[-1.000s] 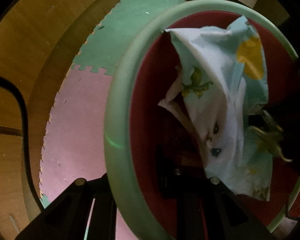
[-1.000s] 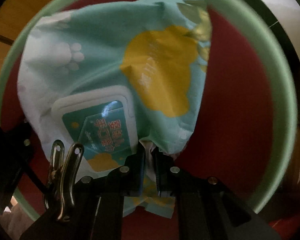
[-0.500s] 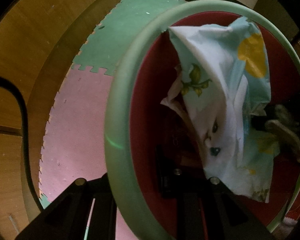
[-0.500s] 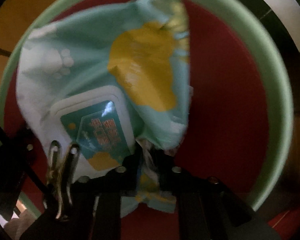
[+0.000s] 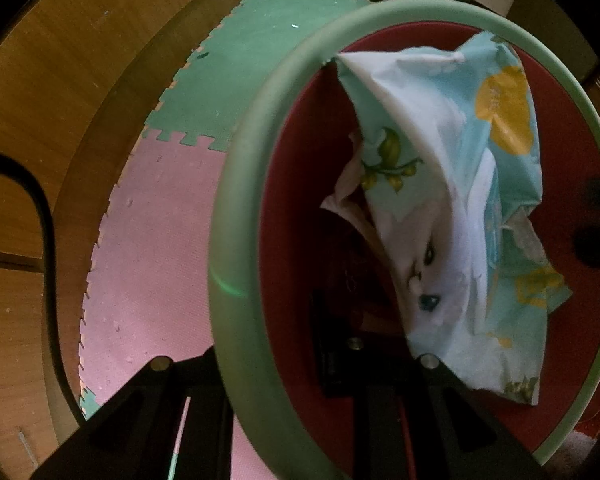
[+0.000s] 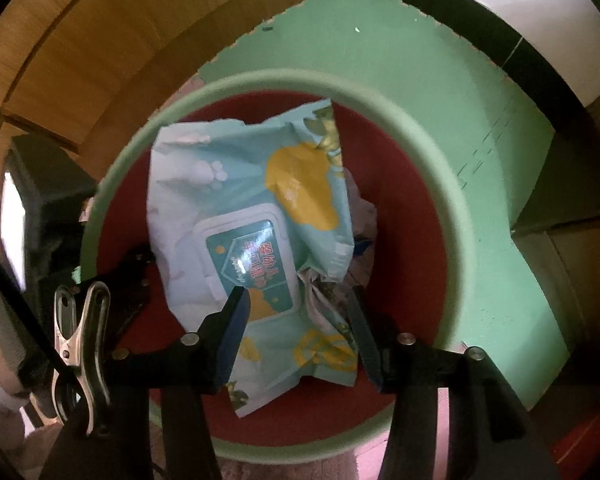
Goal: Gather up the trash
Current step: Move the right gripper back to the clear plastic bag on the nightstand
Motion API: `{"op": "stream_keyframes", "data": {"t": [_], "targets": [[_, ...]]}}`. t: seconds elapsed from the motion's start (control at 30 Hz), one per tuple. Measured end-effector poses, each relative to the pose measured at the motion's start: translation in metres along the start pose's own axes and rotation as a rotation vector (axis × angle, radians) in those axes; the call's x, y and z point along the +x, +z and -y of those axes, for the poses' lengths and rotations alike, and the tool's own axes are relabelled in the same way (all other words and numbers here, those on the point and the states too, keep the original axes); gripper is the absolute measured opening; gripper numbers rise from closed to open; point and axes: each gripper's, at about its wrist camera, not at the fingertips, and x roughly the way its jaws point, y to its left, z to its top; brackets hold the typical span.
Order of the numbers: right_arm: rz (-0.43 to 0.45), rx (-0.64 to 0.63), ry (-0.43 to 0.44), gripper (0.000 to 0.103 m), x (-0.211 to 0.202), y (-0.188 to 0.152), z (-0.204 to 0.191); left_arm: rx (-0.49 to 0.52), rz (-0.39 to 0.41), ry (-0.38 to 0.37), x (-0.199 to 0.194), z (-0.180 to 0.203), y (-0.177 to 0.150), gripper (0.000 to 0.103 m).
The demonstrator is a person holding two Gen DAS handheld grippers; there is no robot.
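A: Left wrist view first. What is hard to read?

B: The left gripper (image 5: 287,364) itself. Its fingers straddle the bin's green rim (image 5: 235,216), one outside, one inside in shadow; they look pinched on that rim, pressed close. A dark shape at the right edge is cut off and I cannot identify it.

A: And the room?

B: Pink foam mat (image 5: 155,240) joined to a green foam mat (image 5: 267,52) by puzzle teeth, wood floor (image 5: 59,80) beyond, a black cable (image 5: 43,216) curving over it.

A: Contents?

B: The wet-wipes packet (image 5: 452,200) lies crumpled inside the red-walled trash bin (image 5: 295,200).

A: Right wrist view?

B: The right gripper (image 6: 295,320) hangs above the bin, its fingers (image 6: 235,316) spreading apart, nothing pinched; the packet lies below, inside the bin, with crumpled paper (image 6: 360,220) half hidden beside it. A metal clip (image 6: 79,336) sits on the gripper's left. Dark gear at the left edge is blurred.
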Motion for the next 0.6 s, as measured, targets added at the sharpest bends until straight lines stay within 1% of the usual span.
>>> {"op": "stream_keyframes", "data": {"t": [0.2,0.33,0.47,0.6], "targets": [[0.032,0.018,0.012,0.052,-0.018,-0.011,0.003,0.004,-0.002,0.003,0.0,0.0,0.0,0.017],[0.064,0.034,0.01,0.052,-0.03,-0.007,0.017,0.007,-0.004,0.005,0.001,0.0,0.0,0.017],[0.096,0.057,0.0,0.052,-0.047,-0.007,0.023,0.011,-0.005,0.008,0.001,0.0,-0.001,0.017],[0.135,0.079,-0.001,0.052,-0.07,-0.008,0.037,0.01,-0.007,0.01,0.001,0.0,-0.001,0.017]]}}
